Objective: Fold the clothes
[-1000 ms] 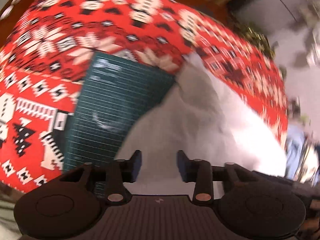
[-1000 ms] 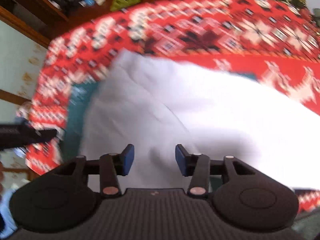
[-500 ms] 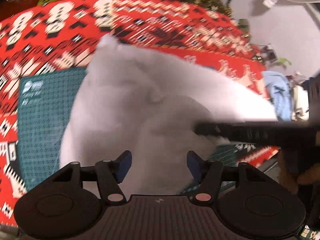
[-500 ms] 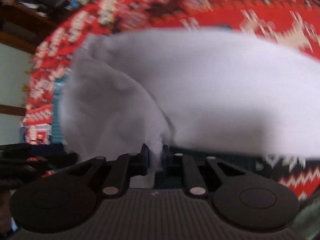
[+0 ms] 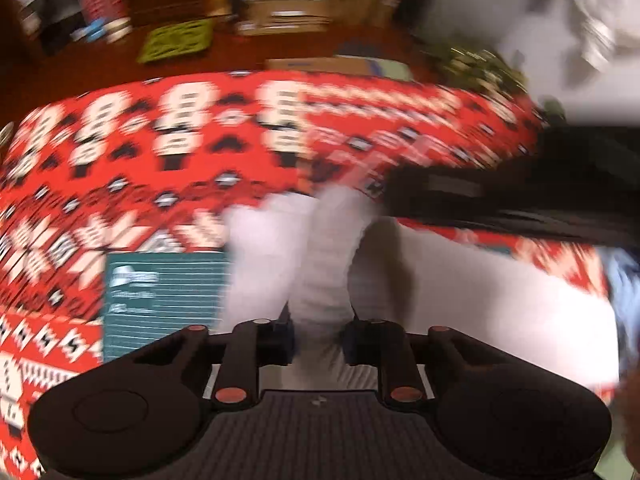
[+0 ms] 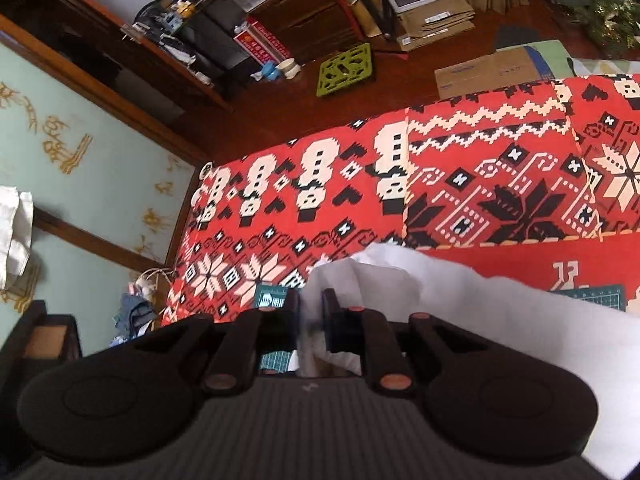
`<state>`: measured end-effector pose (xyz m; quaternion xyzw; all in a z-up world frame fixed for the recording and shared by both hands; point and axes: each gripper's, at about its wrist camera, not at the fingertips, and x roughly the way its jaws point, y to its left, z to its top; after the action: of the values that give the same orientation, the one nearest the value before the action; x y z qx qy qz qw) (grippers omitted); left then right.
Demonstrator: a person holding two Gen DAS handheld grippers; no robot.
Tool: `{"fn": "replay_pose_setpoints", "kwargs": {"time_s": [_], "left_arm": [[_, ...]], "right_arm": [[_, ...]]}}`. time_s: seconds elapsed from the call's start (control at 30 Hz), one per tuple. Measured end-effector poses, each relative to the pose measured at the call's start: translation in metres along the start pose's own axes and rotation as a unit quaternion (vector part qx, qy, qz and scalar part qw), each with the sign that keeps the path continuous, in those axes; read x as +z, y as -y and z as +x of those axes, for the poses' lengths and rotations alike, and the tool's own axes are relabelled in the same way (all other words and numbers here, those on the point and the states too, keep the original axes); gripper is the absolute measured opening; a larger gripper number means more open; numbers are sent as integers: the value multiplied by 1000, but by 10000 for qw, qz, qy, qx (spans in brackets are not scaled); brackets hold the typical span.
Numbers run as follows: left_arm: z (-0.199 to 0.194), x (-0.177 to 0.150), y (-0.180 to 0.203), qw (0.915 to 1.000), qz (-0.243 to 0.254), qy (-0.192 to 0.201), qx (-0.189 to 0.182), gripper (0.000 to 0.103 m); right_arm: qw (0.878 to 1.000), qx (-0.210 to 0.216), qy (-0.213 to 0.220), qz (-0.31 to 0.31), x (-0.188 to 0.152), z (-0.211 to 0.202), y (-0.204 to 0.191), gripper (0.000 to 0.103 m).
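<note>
Both tools are gripping the soft white cloth garment (image 5: 460, 292) at once — most likely to lift one edge and carry it over for a fold. The left gripper (image 5: 319, 338) has just closed on a bunched ridge of fabric; the right gripper (image 6: 311, 320), jaws narrow after easing slightly apart, pinches another edge. The garment's remainder drapes over the green gridded cutting mat (image 5: 160, 292) on the red patterned tablecloth (image 6: 460, 184).

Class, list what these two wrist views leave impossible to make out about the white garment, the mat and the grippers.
- White garment: type unreadable; left view blurred, right edge cuts it.
- Green cutting mat: print smeared; the garment covers most.
- Left gripper, right gripper: bunched cloth hides the pads' contact.
- Shelf items: too small.
</note>
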<state>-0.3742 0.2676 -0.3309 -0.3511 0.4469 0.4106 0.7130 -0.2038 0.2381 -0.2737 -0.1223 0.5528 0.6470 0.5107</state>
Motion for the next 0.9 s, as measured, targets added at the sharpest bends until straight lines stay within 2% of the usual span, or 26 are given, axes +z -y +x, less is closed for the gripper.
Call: {"fn": "replay_pose_setpoints", "kwargs": {"time_s": [0.07, 0.17, 0.3, 0.4, 0.5, 0.57, 0.63, 0.77, 0.83, 0.9], "left_arm": [[1, 11, -19, 9996, -255, 36, 129, 18], [-10, 27, -51, 9964, -505, 327, 591, 15], [-25, 49, -98, 9862, -834, 674, 1259, 14], [-29, 59, -136, 9796, -1150, 642, 1518, 13], [-27, 60, -170, 9753, -1400, 465, 1644, 15], [-25, 56, -186, 9739, -1528, 315, 1650, 20], [-23, 51, -197, 9732, -1587, 179, 1655, 24], [-28, 39, -211, 9677, -1228, 168, 2193, 24], [-31, 33, -226, 9665, -1402, 48, 2150, 25], [-34, 24, -239, 9678, -1666, -119, 1883, 25]], "right_arm": [[9997, -79, 104, 185, 3, -5, 6, 29], [9981, -404, 164, 429, -5, -23, 29, 37], [9897, -1226, -204, 707, -31, -42, 71, 45], [9759, -1820, -566, 1059, -61, -52, 102, 45], [9657, -2001, -809, 1445, -88, -58, 120, 46], [9637, -1988, -876, 1555, -101, -56, 118, 46], [9644, -2024, -946, 1412, -109, -47, 106, 51], [9672, -2062, -1107, 991, -114, -17, 76, 52], [9692, -2020, -1192, 745, -116, -6, 62, 53], [9703, -1994, -1315, 395, -120, 7, 48, 55]]}}
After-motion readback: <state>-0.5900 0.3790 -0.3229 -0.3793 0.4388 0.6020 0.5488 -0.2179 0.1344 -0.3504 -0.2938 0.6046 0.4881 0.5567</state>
